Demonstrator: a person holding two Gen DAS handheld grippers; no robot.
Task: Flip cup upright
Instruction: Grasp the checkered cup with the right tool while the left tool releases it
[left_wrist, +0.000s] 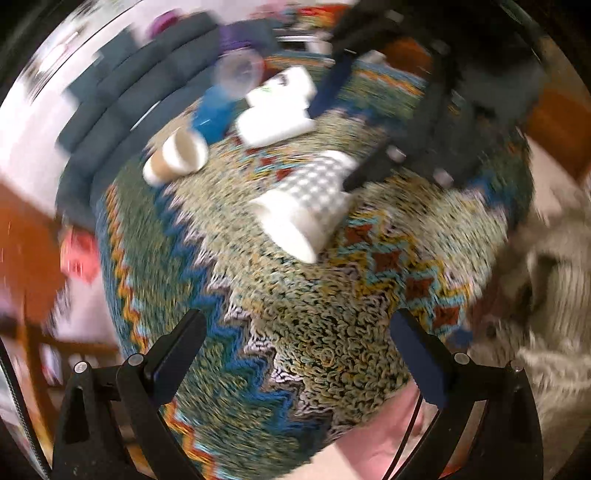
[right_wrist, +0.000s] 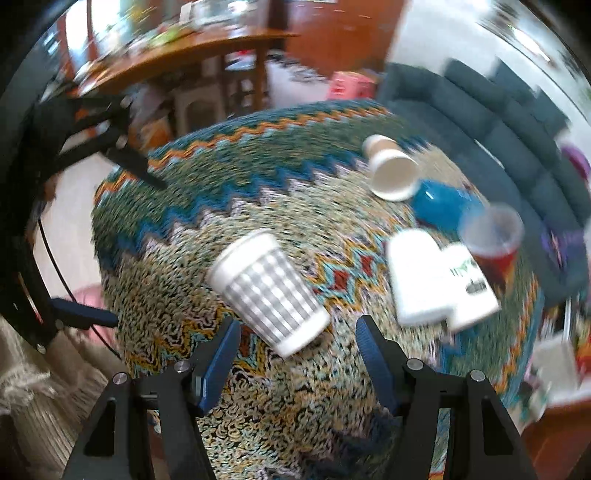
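A checked paper cup (right_wrist: 267, 291) is seen lying on its side on a patterned woven rug (right_wrist: 295, 406), just ahead of the right hand-held gripper (right_wrist: 295, 354), whose fingers are spread wide and empty. The left hand-held gripper (left_wrist: 295, 354) is likewise held open, well back from the cup. Other cups (right_wrist: 436, 277) are strewn nearby. A hurried close could crush the thin wall or roll the cup away; both views are blurred.
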